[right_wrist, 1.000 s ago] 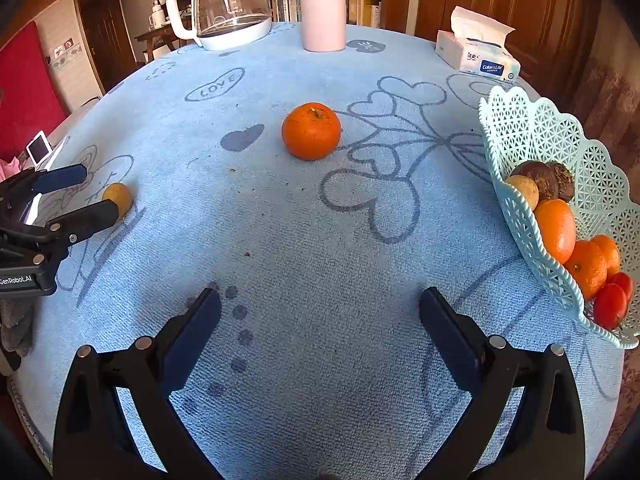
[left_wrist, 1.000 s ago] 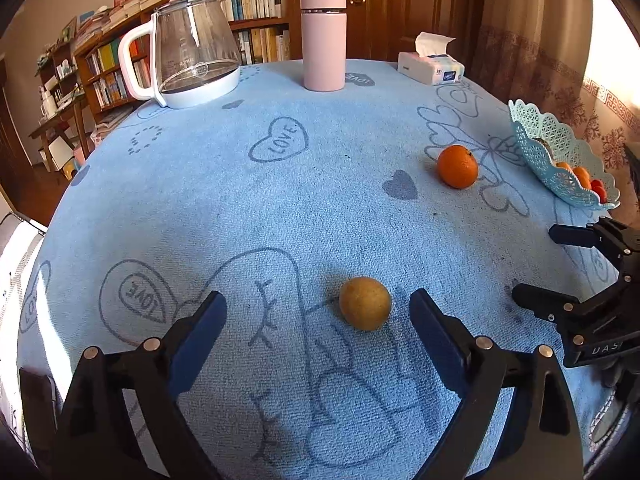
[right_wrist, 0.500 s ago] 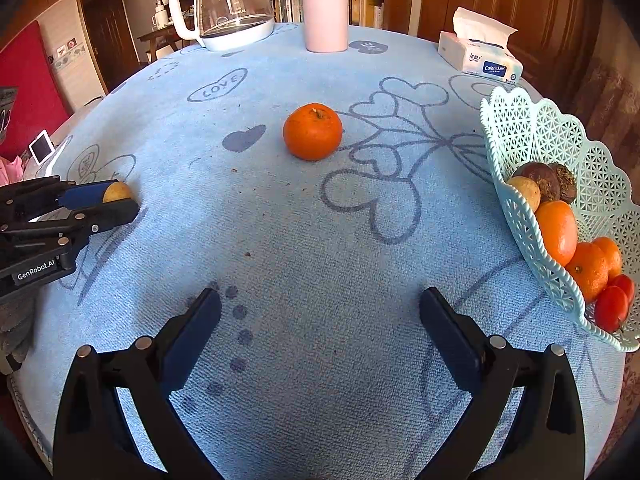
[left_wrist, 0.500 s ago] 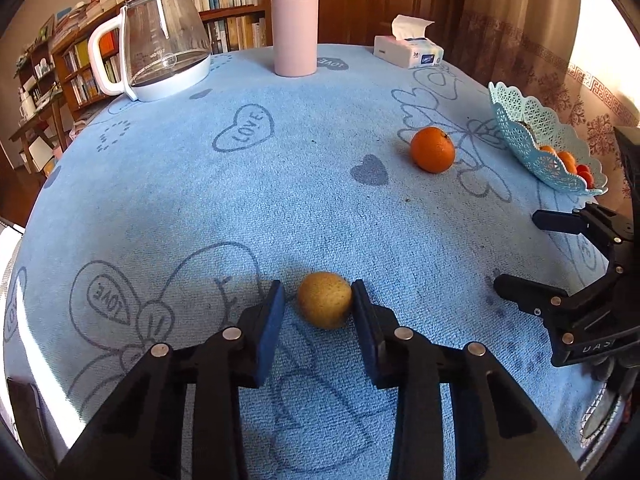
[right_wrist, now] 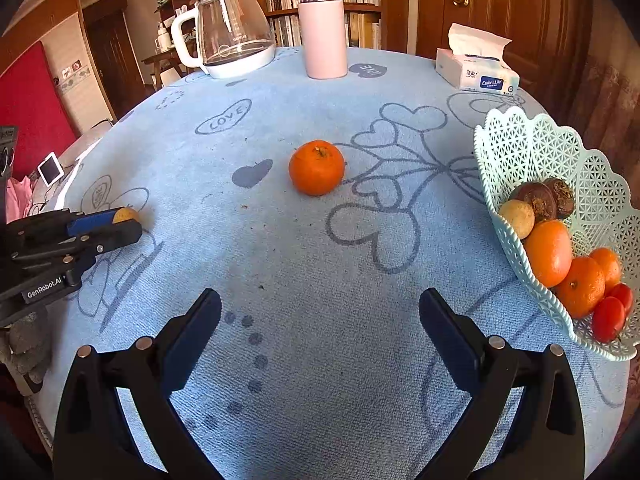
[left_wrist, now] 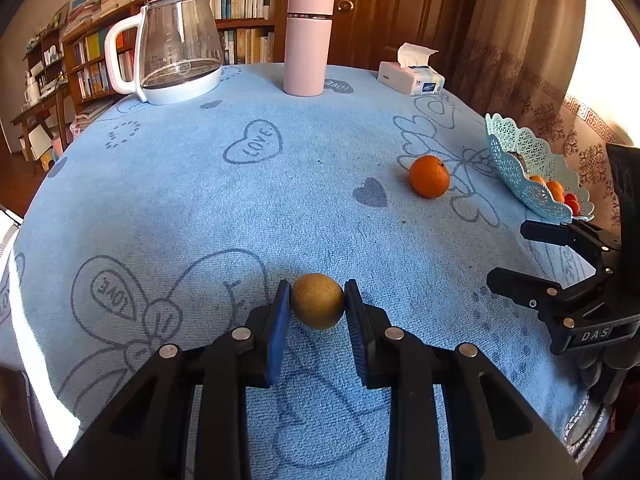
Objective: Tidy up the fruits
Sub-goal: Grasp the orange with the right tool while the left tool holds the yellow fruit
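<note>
Blue-padded fingers of the left gripper (left_wrist: pixel 317 305) are closed on a small yellow-brown fruit (left_wrist: pixel 317 300), one pad against each flank, the fruit apparently resting on the table (left_wrist: pixel 240 216) near its front-left edge. The right gripper (right_wrist: pixel 320 332) hangs over bare cloth near the front edge, its fingers spread wide and holding nothing. Further in, toward the middle of the table, a loose orange (right_wrist: pixel 316 167) sits alone, well apart from both grippers. At the right edge stands the pale green lattice basket (right_wrist: pixel 532 148), already holding several oranges, two small red fruits, a yellowish fruit and two dark ones. Along the far edge are a glass kettle (left_wrist: pixel 178 44), a pink flask (left_wrist: pixel 309 44) and a tissue box (left_wrist: pixel 412 76), none involved. Judged stage: first loose fruit gripped, not yet lifted; orange untouched. Risks noted: the fruit is round and held only at two small contact patches near the fingertips, so a quick lift or swing could let it roll out forward. The basket is full on its lower lip; a fruit released there may dislodge the red fruits over the rim. The carry path crosses the right gripper, so a collision is possible.
</note>
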Motion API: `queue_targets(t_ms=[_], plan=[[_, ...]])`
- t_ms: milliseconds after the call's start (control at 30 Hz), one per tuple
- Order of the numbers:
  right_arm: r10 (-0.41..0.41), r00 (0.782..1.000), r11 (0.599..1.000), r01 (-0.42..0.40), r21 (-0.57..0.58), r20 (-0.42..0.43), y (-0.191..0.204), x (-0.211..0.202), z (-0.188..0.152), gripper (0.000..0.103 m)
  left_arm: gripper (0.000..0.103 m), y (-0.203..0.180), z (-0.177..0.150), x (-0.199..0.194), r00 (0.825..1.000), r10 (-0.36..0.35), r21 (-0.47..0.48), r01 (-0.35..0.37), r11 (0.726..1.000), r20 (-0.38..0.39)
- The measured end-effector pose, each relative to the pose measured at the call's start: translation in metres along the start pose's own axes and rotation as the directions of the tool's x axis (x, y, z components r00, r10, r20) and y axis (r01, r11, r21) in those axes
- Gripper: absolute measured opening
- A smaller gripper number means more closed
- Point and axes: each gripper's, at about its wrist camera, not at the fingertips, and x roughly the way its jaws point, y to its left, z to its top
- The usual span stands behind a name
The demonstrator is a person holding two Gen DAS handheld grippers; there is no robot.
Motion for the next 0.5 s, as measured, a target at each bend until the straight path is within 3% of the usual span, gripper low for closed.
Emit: queue_targets(t_ms=[167, 267, 367, 500], plan=[[0.003, 0.999, 1.0, -0.002, -0.017, 0.05, 0.008, 0.006, 0.025, 0.099, 0.028, 0.001, 0.0, 0.001, 1.0, 0.006, -0.003, -0.006, 1.0, 0.001], [0.038, 0.998, 0.999, -0.038, 0.008, 0.051, 0.005, 0.016, 0.042, 0.08, 0.028, 0.003, 0.0, 0.001, 1.0, 0.006, -0.01, -0.006, 1.0, -0.002], [0.047, 0.997, 0.999, -0.049, 0.019, 0.056, 0.005, 0.026, 0.055, 0.075, 0.028, 0.004, 0.0, 0.002, 1.0, 0.005, -0.015, -0.005, 1.0, -0.006], [0.038, 0.998, 0.999, -0.039, 0.026, 0.044, 0.003, 0.041, 0.068, 0.06, 0.028, 0.005, -0.001, 0.003, 1.0, 0.005, -0.02, -0.006, 1.0, -0.012]])
